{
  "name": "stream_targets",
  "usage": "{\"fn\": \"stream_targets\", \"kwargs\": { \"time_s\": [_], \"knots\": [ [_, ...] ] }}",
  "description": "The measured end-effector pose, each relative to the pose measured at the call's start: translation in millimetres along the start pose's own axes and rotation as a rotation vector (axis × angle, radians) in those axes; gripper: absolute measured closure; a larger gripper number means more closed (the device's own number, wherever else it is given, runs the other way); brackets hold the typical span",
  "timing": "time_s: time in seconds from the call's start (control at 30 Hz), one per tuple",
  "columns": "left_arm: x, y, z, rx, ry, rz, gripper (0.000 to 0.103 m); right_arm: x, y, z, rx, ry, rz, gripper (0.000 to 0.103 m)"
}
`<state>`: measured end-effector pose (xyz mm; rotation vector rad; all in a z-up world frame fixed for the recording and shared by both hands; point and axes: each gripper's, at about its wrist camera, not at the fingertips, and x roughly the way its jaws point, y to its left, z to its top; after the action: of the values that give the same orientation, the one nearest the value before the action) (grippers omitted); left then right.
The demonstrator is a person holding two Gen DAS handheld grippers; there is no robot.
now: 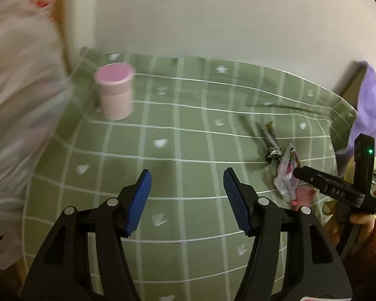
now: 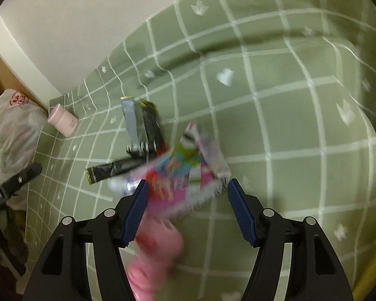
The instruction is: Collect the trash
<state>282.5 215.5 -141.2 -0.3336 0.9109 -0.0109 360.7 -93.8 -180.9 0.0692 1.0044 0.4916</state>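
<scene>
Green checked cloth (image 2: 288, 125), black wrapper (image 2: 115, 169) lying lengthwise left-right

One green checked cloth (image 2: 288, 130) covers the surface. One pink lidded jar (image 2: 62, 120) stands on it. Three pieces of wrapper litter can be counted: one colourful snack packet (image 2: 188, 168), one dark wrapper with a silver side (image 2: 143, 123), and one dark strip wrapper (image 2: 112, 171). One blurred pink item (image 2: 155, 250) lies nearer. One white plastic bag (image 2: 10, 128) sits beside the cloth. Two grippers show: the left gripper (image 1: 187, 200) and the right gripper (image 2: 185, 209).
</scene>
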Motion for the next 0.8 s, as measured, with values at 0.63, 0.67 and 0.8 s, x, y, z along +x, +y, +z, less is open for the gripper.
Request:
{"fn": "stream_targets", "kwargs": {
  "time_s": [0.63, 0.67, 0.8],
  "knots": [
    [12, -7, 12, 0.017, -0.006, -0.051, 0.046, -14, 3, 13, -0.008, -0.033, -0.041, 0.095],
    [15, -12, 14, 0.025, -0.003, -0.064, 0.046, -22, 3, 13, -0.017, -0.052, -0.050, 0.096],
    [28, -24, 20, 0.037, 0.010, -0.101, 0.046, -52, 3, 16, -0.074, -0.117, -0.106, 0.096]
  ]
}}
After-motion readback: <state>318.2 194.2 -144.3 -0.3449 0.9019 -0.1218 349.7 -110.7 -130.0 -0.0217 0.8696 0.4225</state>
